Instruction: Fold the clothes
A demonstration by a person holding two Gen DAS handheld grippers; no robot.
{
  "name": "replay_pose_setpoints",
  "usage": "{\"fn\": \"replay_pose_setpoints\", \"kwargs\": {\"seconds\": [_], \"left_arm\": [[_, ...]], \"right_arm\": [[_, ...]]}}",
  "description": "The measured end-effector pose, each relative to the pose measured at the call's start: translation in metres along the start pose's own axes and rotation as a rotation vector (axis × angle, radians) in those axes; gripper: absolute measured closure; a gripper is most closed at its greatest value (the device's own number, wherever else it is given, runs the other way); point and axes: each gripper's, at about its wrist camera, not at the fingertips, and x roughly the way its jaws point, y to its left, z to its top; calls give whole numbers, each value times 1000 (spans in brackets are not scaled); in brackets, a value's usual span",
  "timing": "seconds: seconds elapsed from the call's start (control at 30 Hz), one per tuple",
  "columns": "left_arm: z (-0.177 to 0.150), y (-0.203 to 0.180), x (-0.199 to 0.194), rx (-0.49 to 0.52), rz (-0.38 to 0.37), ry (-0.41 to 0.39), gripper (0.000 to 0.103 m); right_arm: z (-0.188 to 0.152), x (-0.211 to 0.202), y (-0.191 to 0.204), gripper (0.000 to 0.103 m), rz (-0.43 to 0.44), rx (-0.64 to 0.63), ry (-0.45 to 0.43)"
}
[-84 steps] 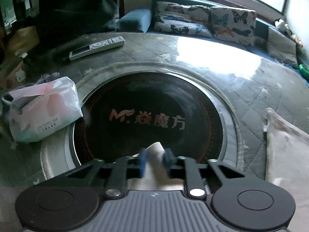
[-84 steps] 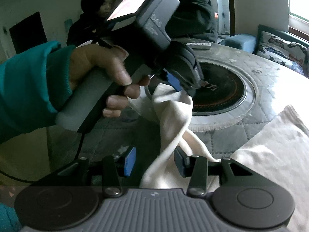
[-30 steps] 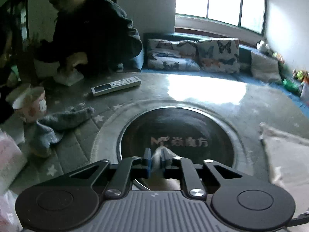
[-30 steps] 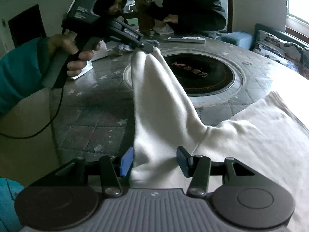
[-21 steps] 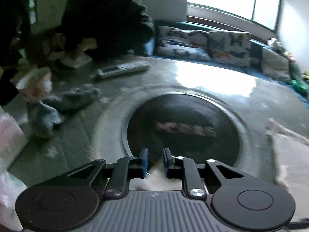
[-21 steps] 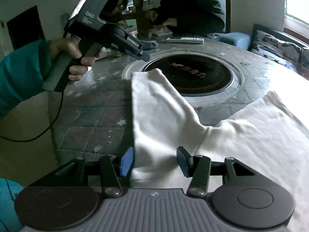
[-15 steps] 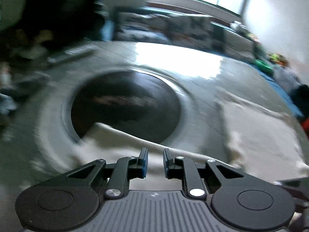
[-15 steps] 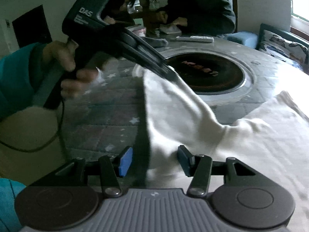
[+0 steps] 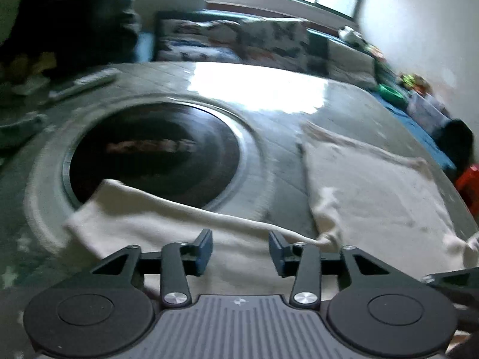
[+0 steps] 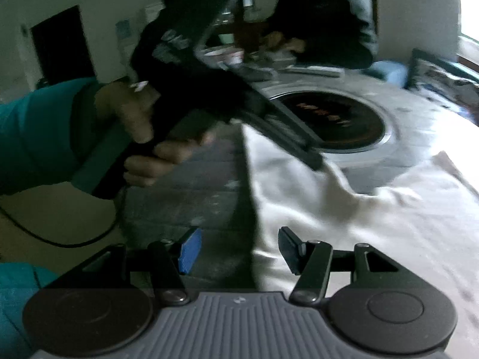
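Left wrist view: left gripper (image 9: 241, 249) with jaws apart and opening, nothing pinched; cream garment (image 9: 374, 191) under and between the blue pads (image 9: 204, 249), not pressed by them. Sleeve (image 9: 143, 218) laid out toward the left, its end over the rim of the dark round hotplate (image 9: 155, 149) set into the quilted table (image 9: 269, 95). Garment body flat on the right part of the table. Remote control (image 9: 82, 85) at far left, blurred. Cushions (image 9: 233, 45) on a bench beyond the table.

Right wrist view: right gripper (image 10: 239, 252) with jaws moderately wide and opening; garment edge (image 10: 299, 209) running between the pads, no visible pinch. Left hand (image 10: 140, 137) in a teal sleeve (image 10: 39, 137) on the handle of the other gripper, whose tips (image 10: 314, 161) sit low over the sleeve near the hotplate; contact unclear through blur. A seated person (image 10: 323, 30) in dark clothing at the far side.
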Motion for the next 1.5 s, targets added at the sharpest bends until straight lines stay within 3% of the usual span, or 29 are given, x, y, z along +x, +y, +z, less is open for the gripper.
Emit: {"fn": "replay_pose_setpoints", "kwargs": {"seconds": [0.33, 0.47, 0.57, 0.67, 0.73, 0.87, 1.0, 1.3, 1.5], "left_arm": [[-1, 49, -15, -181, 305, -84, 51], [-1, 65, -8, -224, 347, -62, 52], [-2, 67, 1, -229, 334, -37, 54], [-4, 65, 4, -213, 339, -35, 72], [-3, 66, 6, -218, 329, -33, 94], [1, 60, -2, -232, 280, -67, 97], [14, 41, -19, -222, 172, -138, 98], [35, -32, -51, -105, -152, -212, 98], [35, -87, -58, -14, -403, -188, 99]], "right_arm": [[-14, -25, -29, 45, -84, 95, -18], [-13, -24, -30, 45, -86, 100, -23], [-12, -23, -29, 45, -85, 95, -28], [-11, -24, -28, 45, -86, 93, -33], [-10, -24, -28, 45, -90, 94, -33], [-11, -25, -30, 45, -105, 99, -29], [-12, -30, -33, 45, -129, 115, -32], [-26, -57, -51, 45, -219, 198, -50], [-46, -90, -64, 45, -300, 276, -80]]}}
